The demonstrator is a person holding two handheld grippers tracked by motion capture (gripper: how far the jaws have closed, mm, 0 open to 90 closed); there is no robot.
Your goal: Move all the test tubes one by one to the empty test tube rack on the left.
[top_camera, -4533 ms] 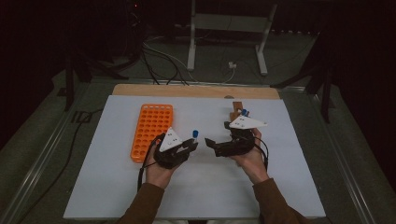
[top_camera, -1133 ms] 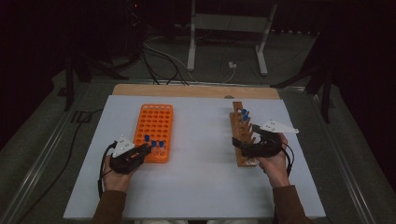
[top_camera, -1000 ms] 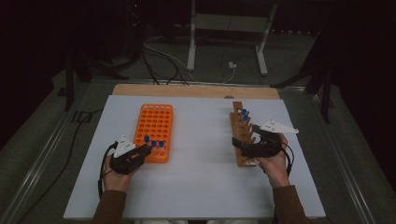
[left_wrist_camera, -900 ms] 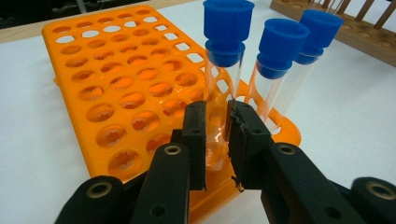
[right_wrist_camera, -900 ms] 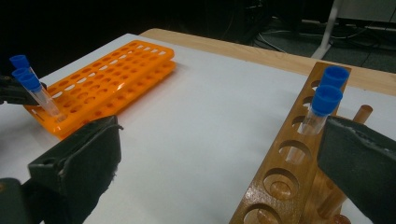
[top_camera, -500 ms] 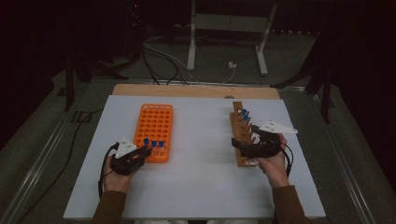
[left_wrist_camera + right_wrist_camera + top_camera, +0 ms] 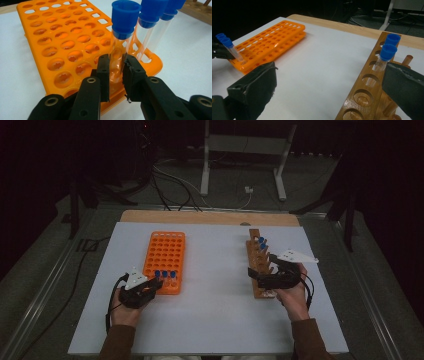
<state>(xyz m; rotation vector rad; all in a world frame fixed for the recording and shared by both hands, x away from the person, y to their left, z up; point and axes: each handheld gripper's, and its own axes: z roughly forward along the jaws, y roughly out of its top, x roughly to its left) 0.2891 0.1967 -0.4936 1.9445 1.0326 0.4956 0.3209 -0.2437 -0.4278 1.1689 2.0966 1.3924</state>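
An orange tube rack (image 7: 167, 251) lies left of centre on the white board. Three blue-capped clear tubes (image 7: 164, 274) stand in its near row. My left gripper (image 7: 148, 289) sits at the rack's near left corner. In the left gripper view its jaws (image 7: 116, 62) are shut on the glass of the nearest tube (image 7: 125, 15), which stands upright in the rack (image 7: 62, 42). A wooden rack (image 7: 258, 265) on the right holds two blue-capped tubes (image 7: 261, 243). My right gripper (image 7: 261, 279) rests beside it, open, with nothing between its jaws (image 7: 329, 72).
The white board (image 7: 215, 315) lies on a wooden tabletop (image 7: 200, 216) with dark floor around it. Cables and a metal stand (image 7: 240, 150) lie beyond the far edge. Bare board stretches between the two racks.
Over four seconds ago both grippers were together at the middle of the board; now each is at its own rack. Over the last second nothing has visibly moved.
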